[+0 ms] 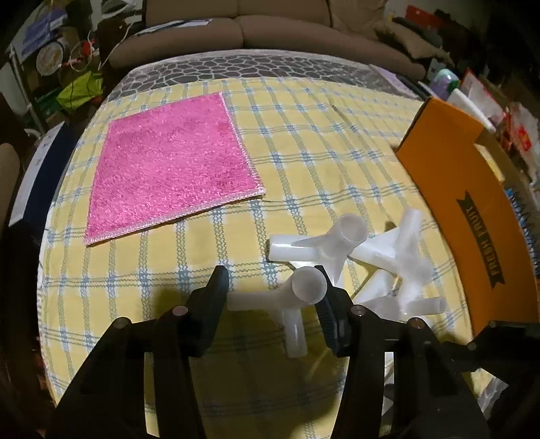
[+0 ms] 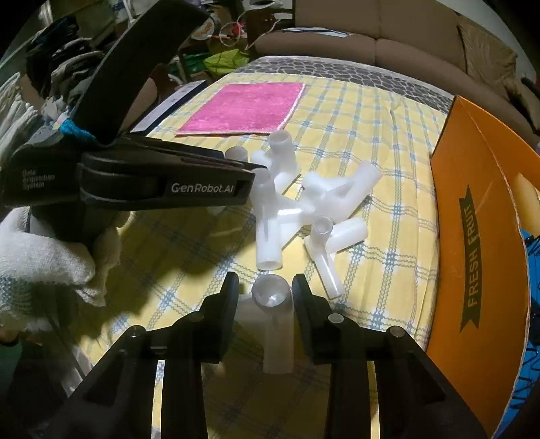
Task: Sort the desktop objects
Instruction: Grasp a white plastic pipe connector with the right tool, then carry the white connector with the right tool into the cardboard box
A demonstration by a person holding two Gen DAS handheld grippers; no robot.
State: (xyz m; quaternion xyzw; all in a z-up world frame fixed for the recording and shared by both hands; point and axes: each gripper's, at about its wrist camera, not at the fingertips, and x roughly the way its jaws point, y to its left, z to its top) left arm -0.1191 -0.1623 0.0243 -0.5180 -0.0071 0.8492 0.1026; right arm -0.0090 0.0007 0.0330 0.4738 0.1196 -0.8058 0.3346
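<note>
Several translucent white plastic pipe connectors lie in a pile (image 1: 381, 256) (image 2: 303, 202) on the yellow plaid tablecloth. My left gripper (image 1: 271, 287) is open, its fingers on either side of one connector (image 1: 293, 304) at the pile's near edge. It shows from the side in the right wrist view (image 2: 251, 175), reaching into the pile. My right gripper (image 2: 265, 290) is open around another connector (image 2: 275, 317), with a gap left of it. A pink cloth (image 1: 172, 172) (image 2: 243, 109) lies flat at the far left.
An orange "FRESH FRUIT" cardboard box (image 1: 469, 209) (image 2: 479, 236) stands along the table's right side. A brown sofa (image 1: 283, 30) is behind the table. Clutter lies on the floor at the left. A white-gloved hand (image 2: 44, 256) holds the left gripper.
</note>
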